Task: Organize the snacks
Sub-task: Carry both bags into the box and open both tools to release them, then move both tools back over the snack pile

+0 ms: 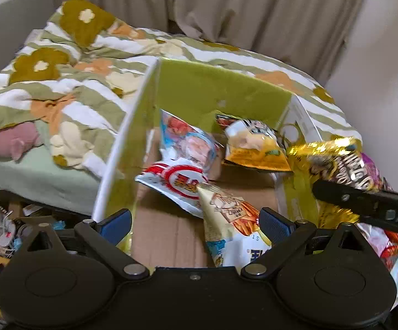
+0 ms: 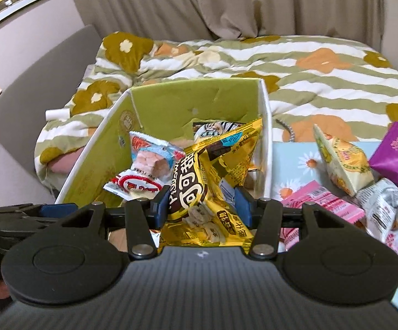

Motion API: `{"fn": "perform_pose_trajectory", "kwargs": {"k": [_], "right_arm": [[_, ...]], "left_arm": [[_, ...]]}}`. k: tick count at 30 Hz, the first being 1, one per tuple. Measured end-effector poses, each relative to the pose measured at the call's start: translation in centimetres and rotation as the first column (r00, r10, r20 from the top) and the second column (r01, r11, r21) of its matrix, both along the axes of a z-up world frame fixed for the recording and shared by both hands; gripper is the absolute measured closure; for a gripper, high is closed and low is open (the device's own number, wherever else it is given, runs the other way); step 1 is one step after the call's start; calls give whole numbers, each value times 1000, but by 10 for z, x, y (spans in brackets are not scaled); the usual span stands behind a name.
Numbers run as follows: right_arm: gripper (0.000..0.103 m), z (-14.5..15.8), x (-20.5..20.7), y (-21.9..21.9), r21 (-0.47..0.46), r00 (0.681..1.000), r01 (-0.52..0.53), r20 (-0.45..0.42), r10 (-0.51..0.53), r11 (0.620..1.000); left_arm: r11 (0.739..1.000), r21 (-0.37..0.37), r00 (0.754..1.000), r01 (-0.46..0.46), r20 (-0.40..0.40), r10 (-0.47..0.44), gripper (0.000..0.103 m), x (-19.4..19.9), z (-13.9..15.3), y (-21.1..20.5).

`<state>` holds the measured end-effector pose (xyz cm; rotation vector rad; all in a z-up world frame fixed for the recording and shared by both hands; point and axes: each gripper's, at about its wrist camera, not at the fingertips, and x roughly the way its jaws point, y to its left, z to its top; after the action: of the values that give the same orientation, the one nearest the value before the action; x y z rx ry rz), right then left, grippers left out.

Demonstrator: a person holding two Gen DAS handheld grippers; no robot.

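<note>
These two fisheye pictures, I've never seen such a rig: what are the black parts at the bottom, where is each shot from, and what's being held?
No robot here: a person carries a hand-held gripper in each hand, each with a camera looking along its two blue-padded fingers. The left wrist view shows the left hand-held gripper open and empty above a green-lined cardboard box standing by a bed with a flowered quilt. Several snack bags lie in the box, including a red-and-white packet. The right wrist view shows the right hand-held gripper shut on a gold cocoa snack bag, held over the box. More snacks, such as a purple bag, wait on the right.
</note>
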<state>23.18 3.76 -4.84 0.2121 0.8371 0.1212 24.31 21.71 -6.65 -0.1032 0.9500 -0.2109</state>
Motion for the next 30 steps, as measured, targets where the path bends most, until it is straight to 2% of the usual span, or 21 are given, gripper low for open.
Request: {"fn": "perform_pose_trajectory", "kwargs": {"k": [10, 14, 16, 17, 20, 30], "right_arm": [[37, -19, 26, -1, 14, 995, -79, -51, 80, 997], [34, -25, 28, 1, 24, 993, -95, -64, 96, 995], [15, -26, 28, 1, 38, 994, -87, -57, 89, 995], [0, -25, 27, 1, 40, 995, -82, -54, 84, 996], [0, -22, 22, 1, 28, 996, -83, -33, 83, 996], [0, -15, 4, 5, -17, 997, -62, 42, 63, 998]], "left_arm": [[996, 28, 996, -82, 48, 81, 3, -7, 16, 3], [995, 35, 994, -93, 54, 91, 3, -9, 16, 4], [995, 34, 994, -97, 52, 96, 3, -10, 16, 4], [995, 30, 994, -100, 47, 98, 3, -10, 16, 5], [995, 8, 994, -97, 43, 96, 3, -12, 17, 8], [998, 18, 996, -59, 70, 58, 3, -18, 25, 6]]}}
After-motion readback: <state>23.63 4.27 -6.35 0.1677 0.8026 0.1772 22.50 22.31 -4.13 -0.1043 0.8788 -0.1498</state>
